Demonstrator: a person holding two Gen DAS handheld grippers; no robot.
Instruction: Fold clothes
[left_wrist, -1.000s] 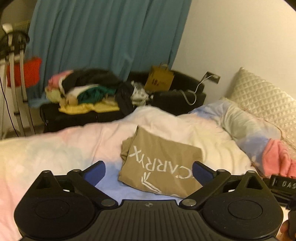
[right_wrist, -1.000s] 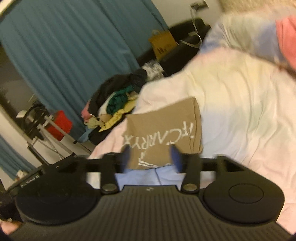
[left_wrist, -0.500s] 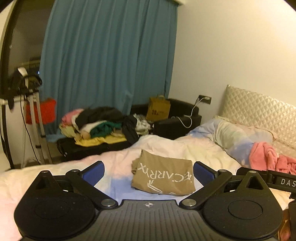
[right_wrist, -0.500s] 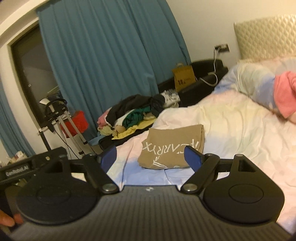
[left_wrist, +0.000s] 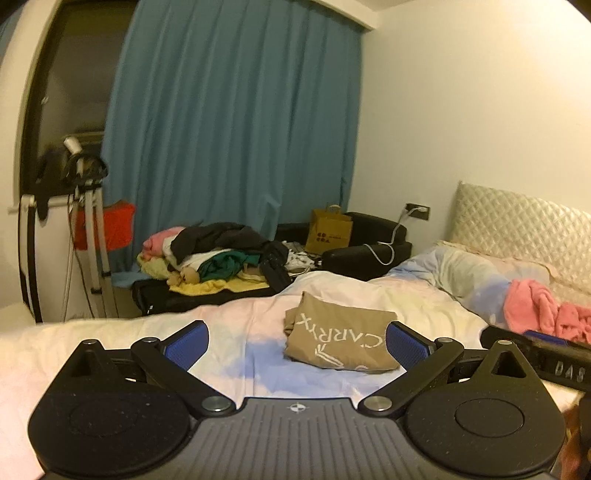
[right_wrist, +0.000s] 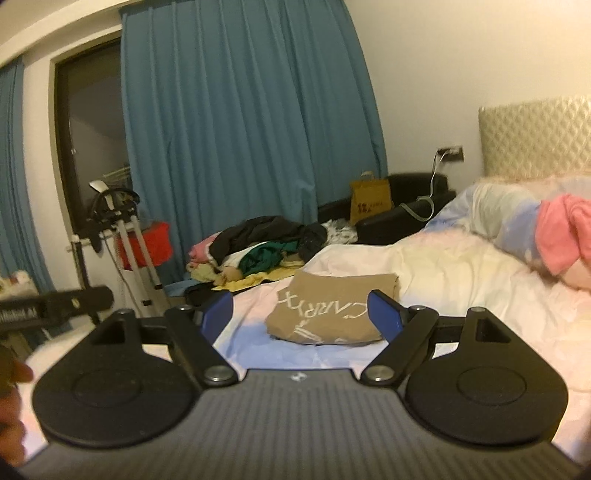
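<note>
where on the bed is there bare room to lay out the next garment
Bare bed cover lies left of the folded tan shirt, toward the bed's near edge, and between the shirt and the pillows. It is crowded at the pink garment by the headboard and the clothes pile beyond the bed.

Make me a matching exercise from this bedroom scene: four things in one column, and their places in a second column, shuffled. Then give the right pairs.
Things:
1. tan folded shirt
2. pink garment
3. yellow paper bag
4. heap of unfolded clothes

Places:
A. on the black sofa by the wall socket
B. flat on the bedspread, in front of both open grippers
C. piled on the low black bench before the blue curtain
D. crumpled at the head of the bed, near the pillow

Pairs: 1-B, 2-D, 3-A, 4-C
</note>
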